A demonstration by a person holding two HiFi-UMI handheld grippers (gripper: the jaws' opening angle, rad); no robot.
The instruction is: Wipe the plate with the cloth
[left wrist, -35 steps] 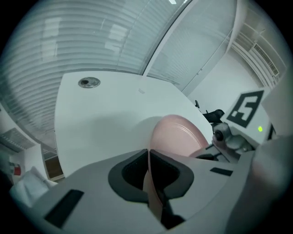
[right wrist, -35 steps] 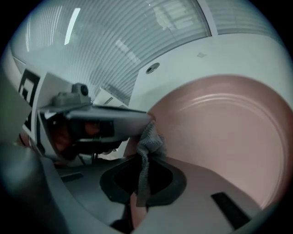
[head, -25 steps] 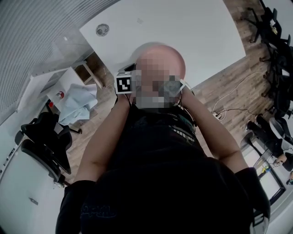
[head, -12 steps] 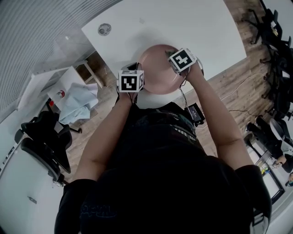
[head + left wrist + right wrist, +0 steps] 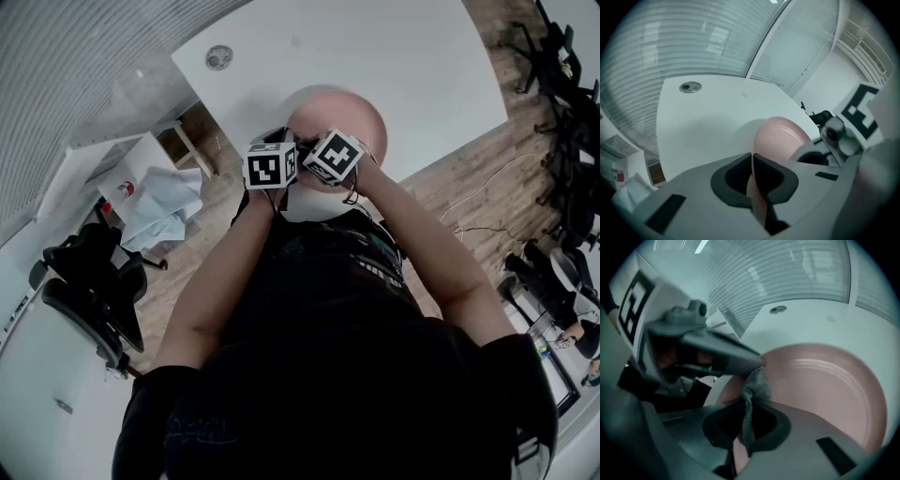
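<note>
A pink plate (image 5: 347, 112) is held tilted above the white table (image 5: 394, 47). My left gripper (image 5: 752, 161) is shut on the plate's (image 5: 783, 136) rim, seen edge-on between its jaws. My right gripper (image 5: 749, 420) is shut on a grey cloth (image 5: 753, 387), whose bunched end presses on the plate's (image 5: 825, 385) face close to the left gripper's (image 5: 717, 357) tip. In the head view the two marker cubes (image 5: 272, 165) (image 5: 333, 156) sit side by side at the plate's near edge and hide both sets of jaws.
A small round fitting (image 5: 218, 58) is set in the table's far left part. Left of the table stand a low side table with a light blue cloth (image 5: 164, 211) and black chairs (image 5: 84, 281). More chairs (image 5: 562, 103) and cables lie on the wooden floor at right.
My right gripper with the cloth has swept from the plate's right side leftward and nearer, ending beside the left gripper. The left gripper and plate have stayed still.
</note>
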